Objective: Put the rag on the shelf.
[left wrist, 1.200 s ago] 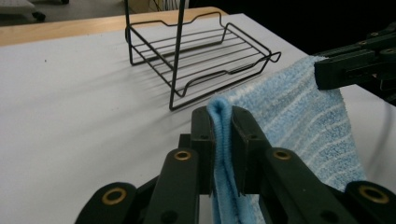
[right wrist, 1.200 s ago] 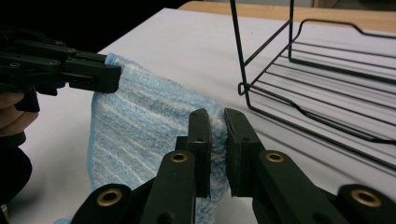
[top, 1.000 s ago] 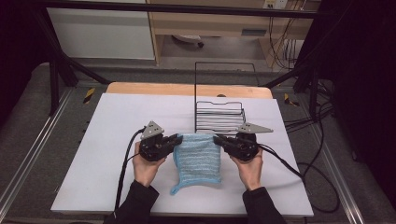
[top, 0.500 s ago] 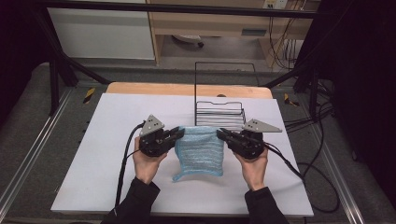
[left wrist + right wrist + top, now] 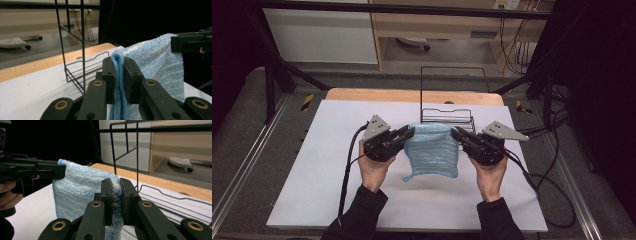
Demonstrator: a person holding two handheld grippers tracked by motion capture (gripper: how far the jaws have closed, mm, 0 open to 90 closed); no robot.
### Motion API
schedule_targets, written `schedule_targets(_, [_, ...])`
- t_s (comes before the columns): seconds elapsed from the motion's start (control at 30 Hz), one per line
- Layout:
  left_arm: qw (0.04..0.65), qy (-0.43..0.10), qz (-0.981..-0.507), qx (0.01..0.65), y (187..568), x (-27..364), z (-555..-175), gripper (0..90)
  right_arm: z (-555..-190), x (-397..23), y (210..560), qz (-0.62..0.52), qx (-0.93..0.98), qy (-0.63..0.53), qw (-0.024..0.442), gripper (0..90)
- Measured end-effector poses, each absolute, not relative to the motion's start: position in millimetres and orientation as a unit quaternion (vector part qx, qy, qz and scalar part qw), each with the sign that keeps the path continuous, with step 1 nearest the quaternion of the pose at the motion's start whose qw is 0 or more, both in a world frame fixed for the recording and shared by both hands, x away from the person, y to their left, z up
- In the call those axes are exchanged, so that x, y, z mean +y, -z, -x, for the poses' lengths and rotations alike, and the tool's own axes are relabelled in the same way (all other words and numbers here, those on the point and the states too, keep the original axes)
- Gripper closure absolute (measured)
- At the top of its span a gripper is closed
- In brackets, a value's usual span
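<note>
Item: blue towel (image 5: 432,152), which I held folded, left gripper (image 5: 408,134) and right gripper (image 5: 458,134) jaws clamped on its top corners, so it hung flat; wire rack (image 5: 447,116) at twelve o'clock.

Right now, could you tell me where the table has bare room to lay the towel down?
The white table is bare left of the left gripper and along the near edge under the hanging towel. A narrower strip lies right of the right gripper. It is crowded behind the towel, where the wire rack stands.
</note>
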State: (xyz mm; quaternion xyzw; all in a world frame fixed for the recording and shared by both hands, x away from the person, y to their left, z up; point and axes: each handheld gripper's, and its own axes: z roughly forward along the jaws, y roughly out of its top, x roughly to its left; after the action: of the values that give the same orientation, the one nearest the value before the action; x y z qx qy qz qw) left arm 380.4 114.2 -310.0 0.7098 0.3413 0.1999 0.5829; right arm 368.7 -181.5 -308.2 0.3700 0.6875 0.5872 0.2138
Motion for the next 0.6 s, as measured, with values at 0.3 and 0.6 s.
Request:
schedule_targets(0.3, [0.604, -0.214, -0.691, 0.335, 293, 109, -382, 80.1, -366, -184, 291, -0.362, 0.670, -0.602, 0.241, 82.6])
schedule_targets(0.6, [0.619, -0.222, -0.679, 0.327, 277, 105, -386, 80.1, -365, -186, 274, -0.353, 0.656, -0.613, 0.263, 82.6])
